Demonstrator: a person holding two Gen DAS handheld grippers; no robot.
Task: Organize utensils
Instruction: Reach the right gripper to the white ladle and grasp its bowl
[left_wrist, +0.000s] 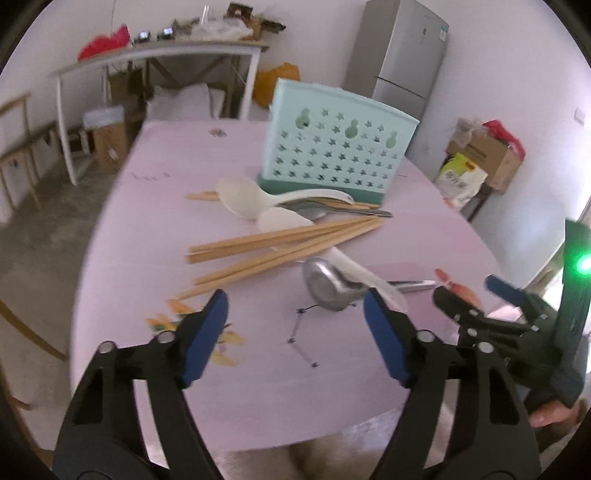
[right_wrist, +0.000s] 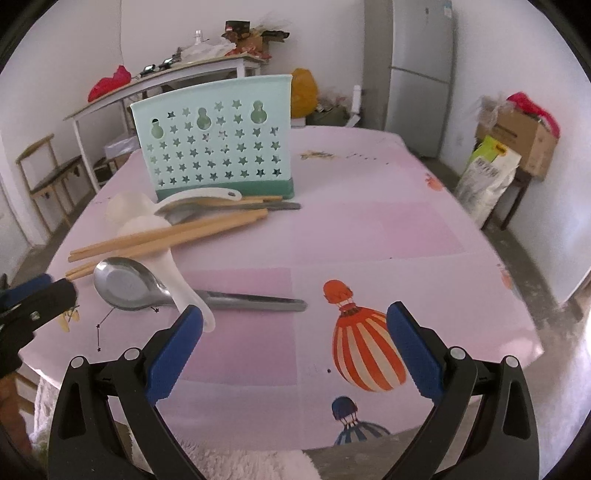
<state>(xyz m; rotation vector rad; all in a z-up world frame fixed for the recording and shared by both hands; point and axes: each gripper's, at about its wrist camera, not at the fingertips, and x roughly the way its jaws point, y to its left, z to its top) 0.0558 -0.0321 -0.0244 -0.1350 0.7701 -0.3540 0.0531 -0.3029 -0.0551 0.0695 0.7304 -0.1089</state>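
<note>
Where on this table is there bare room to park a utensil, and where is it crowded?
Free: the cloth right of the utensil holder and beyond the balloon print, out to the table edge. Crowded: the chopsticks, white spoons and steel spoon heaped before the holder.

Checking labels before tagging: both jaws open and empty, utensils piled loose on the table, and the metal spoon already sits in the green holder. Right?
Not quite. The metal spoon lies on the table, in front of the green holder, not in it; the right wrist view shows this. The rest holds: left gripper and right gripper stand with jaws open and empty, chopsticks and white spoons piled loose.
</note>
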